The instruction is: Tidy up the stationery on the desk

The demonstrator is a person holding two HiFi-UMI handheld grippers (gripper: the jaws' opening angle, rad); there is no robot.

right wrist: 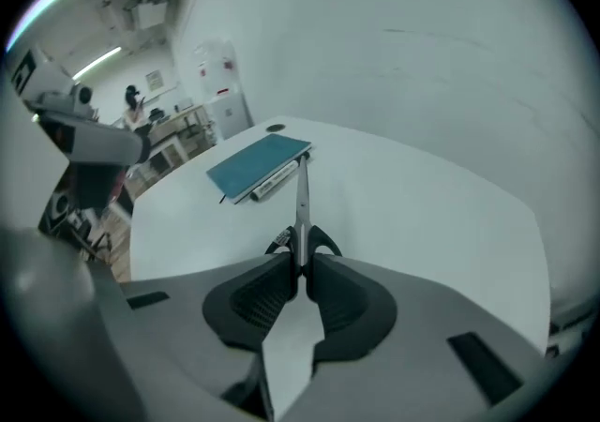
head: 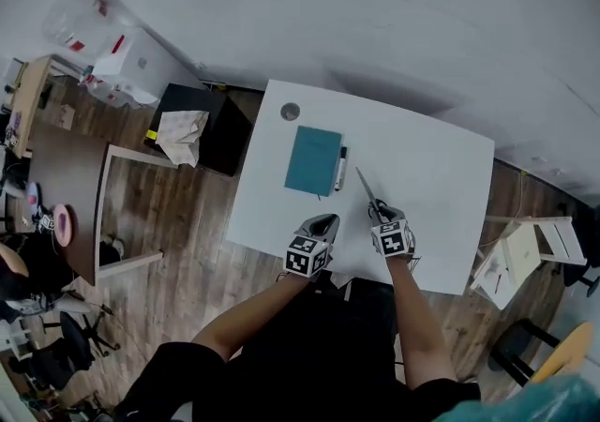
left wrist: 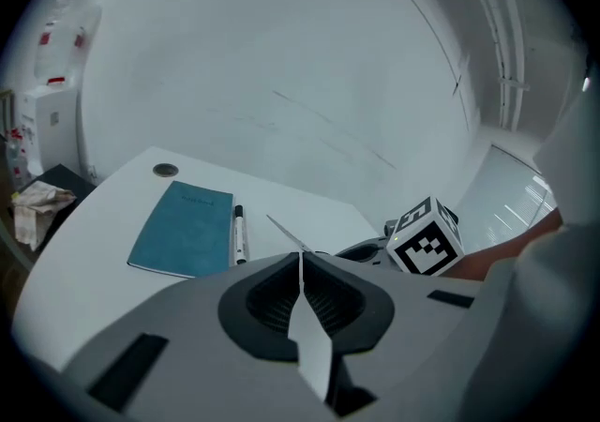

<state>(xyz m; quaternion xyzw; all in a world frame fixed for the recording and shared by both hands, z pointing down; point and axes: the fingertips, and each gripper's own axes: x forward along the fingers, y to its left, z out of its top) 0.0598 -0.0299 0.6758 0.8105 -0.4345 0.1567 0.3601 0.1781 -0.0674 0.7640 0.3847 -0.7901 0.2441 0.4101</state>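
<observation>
scissors (right wrist: 301, 200): handles partly hidden by right gripper (right wrist: 300, 265) | notebook (left wrist: 183, 229): cover print too small to read | pen (left wrist: 239, 234): label illegible | chair (head: 567, 347): cut off at head view's lower right edge

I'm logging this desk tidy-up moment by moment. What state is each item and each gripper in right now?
notebook: closed, lying flat.
marker: lying flat beside the notebook, cap apparently on.
scissors: blades closed, gripped near the handles, pointing away from the gripper.
left gripper: fingers together, nothing between them.
right gripper: fingers shut on the scissors.
</observation>
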